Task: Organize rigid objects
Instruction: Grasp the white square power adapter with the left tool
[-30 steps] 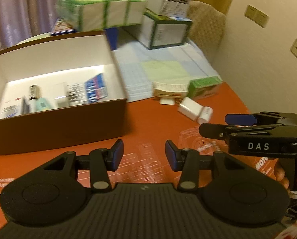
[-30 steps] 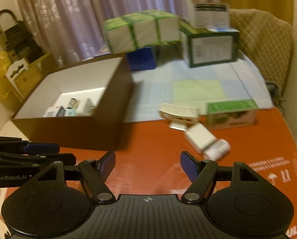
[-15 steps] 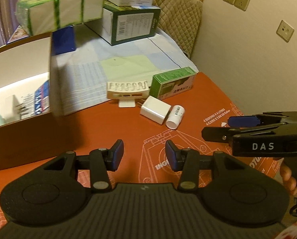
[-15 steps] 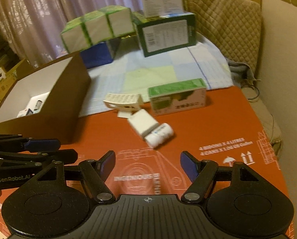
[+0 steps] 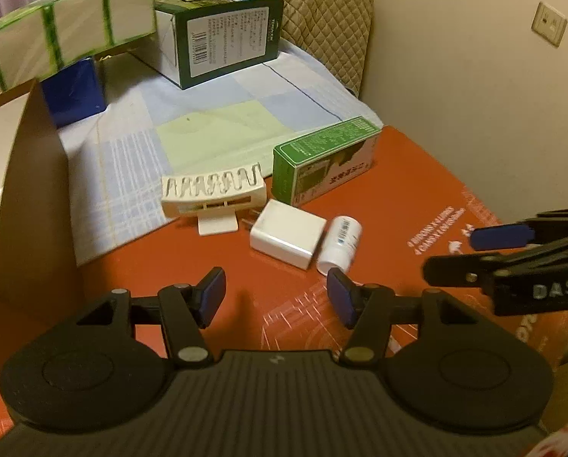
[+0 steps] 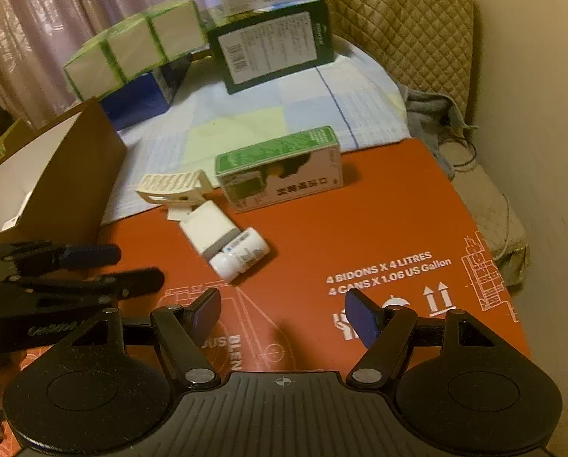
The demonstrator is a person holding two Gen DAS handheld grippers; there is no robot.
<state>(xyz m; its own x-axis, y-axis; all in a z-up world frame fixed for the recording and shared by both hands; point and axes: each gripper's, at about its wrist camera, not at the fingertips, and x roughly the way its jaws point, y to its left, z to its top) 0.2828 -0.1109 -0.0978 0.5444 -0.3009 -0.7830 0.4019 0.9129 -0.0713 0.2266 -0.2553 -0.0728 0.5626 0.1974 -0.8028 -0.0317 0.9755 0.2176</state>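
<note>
Orange printed sheeting [image 5: 417, 198] covers the tabletop, with a checked cloth [image 5: 207, 129] behind it and stacked cartons at the top of the frame. Compared with a second ago, the brown cardboard box [image 5: 24, 198] has slid to the far left edge of both views and the loose items now sit mid-frame: both hands have swung away from the box toward them. The white charger [image 5: 287, 238] lies touching the small white bottle [image 5: 339, 243], with a cream slotted rack [image 5: 213, 190] and a green carton [image 5: 322, 163] just behind. The left gripper [image 5: 276, 295] was narrower a moment back; its jaws are opening now, with nothing between them, and the charger and bottle lie just beyond its fingertips. The right gripper [image 6: 284, 314] stays spread and empty, low in its view, the bottle [image 6: 240, 253] slightly left of its line. I read this as the start of a fresh pick, probably charger or bottle, destined for the box.
</note>
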